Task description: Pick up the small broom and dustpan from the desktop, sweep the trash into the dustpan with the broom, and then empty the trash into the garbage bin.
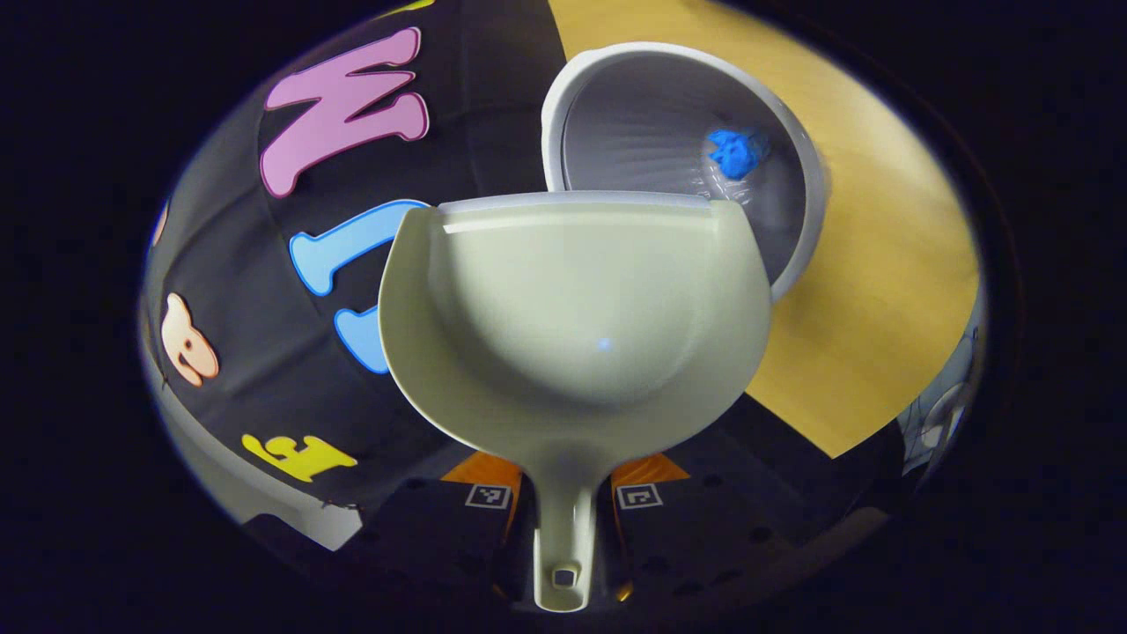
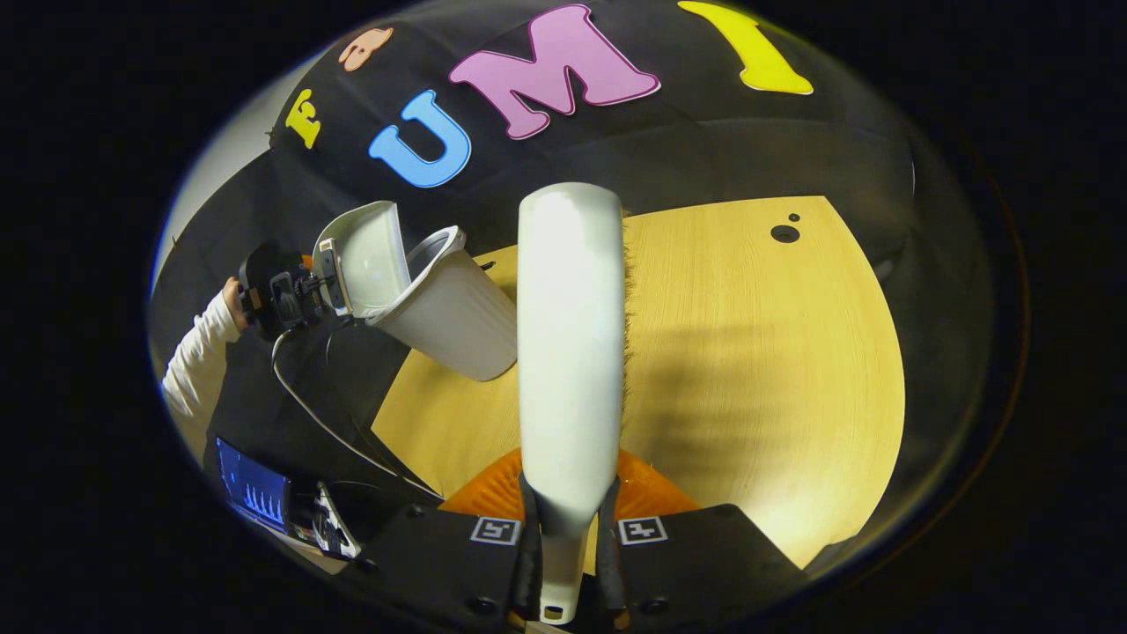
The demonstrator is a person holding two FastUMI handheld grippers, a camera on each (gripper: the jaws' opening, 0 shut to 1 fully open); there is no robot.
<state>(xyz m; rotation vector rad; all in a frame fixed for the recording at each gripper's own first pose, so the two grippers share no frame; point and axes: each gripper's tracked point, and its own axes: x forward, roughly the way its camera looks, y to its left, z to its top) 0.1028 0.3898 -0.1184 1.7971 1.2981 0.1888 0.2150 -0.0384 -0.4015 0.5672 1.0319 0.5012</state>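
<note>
We clamp the dustpan (image 1: 577, 326) handle in our left gripper (image 1: 563, 519), lip over the garbage bin (image 1: 792, 158) rim, blue trash (image 1: 736, 151) inside; our right gripper (image 2: 568, 528) grips the broom (image 2: 570, 352) above open desktop (image 2: 766, 370)

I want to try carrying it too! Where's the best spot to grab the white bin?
Grab the garbage bin by its open rim, coming from the desk side, away from the dustpan. The walls are wide and tapered, but the rim is a thin lip a gripper can pinch.
</note>
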